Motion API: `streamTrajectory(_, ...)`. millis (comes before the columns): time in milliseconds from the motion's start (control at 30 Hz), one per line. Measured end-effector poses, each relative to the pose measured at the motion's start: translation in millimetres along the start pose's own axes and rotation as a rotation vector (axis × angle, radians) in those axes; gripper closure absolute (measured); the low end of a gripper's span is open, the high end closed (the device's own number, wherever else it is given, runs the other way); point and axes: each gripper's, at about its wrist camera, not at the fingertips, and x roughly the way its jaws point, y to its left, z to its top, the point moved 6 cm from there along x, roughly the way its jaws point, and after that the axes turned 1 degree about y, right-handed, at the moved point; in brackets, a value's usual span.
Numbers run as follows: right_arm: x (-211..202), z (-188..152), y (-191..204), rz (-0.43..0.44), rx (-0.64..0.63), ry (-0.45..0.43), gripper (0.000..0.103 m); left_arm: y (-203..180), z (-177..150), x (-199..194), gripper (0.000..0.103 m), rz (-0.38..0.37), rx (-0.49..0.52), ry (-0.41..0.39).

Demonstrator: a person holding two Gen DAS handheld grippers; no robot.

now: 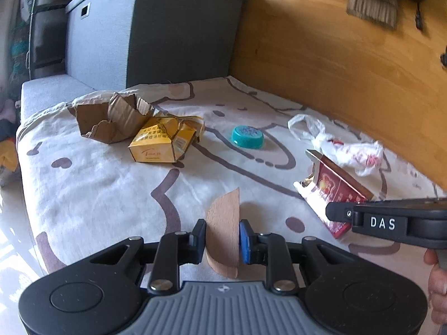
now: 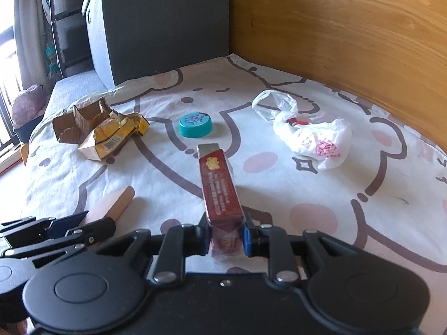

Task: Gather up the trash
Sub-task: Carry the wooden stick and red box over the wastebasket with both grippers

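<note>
On a bed covered by a cartoon-print sheet [image 2: 279, 195], several pieces of trash are spread out, and both tongs are already loaded.

The right tongs [image 2: 225, 237] are closed tight on the near end of a red cigarette pack [image 2: 220, 189], its pads pressed against the two narrow sides. The pack is gripped by its end, so that its open, foil-lined top points away from the tongs and toward the middle of the bed; held this way, it is judged ready to be carried off and dropped without spilling. In the left wrist view the same pack [image 1: 338, 192] is seen tilted, beside the right tongs [image 1: 335, 212].

The left tongs [image 1: 222, 240] are partly closed on a flat wooden piece [image 1: 223, 231] with a rounded tip, clamped across its thickness so that it stands on edge. Its purpose cannot be told; it may serve as a scoop or scraper.

The trash not yet collected lies farther out: a torn cardboard scrap [image 1: 111, 120] touching a crushed yellow carton [image 1: 164, 142], a teal bottle cap [image 2: 195, 125] lying by itself near the middle, and a crumpled white plastic bag [image 2: 310, 136] close to the wooden headboard [image 2: 349, 33]. No bin is in view, so where the pack will go cannot be told.
</note>
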Motion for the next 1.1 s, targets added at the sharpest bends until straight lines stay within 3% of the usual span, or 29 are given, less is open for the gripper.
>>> streamTrajectory(467, -37.1, 18.8, 32.2, 0.005, -0.013, -0.115, 0.081, 42.5, 18.4, -52.7, 0.077, 0.092, -0.064, -0.100)
streamTrajectory(1100, -52.9, -4.0, 151.1, 0.157, -0.172, -0.111, 0.081, 134.3, -6.0, -131.7, 0.077, 0.261, -0.164, -0.095)
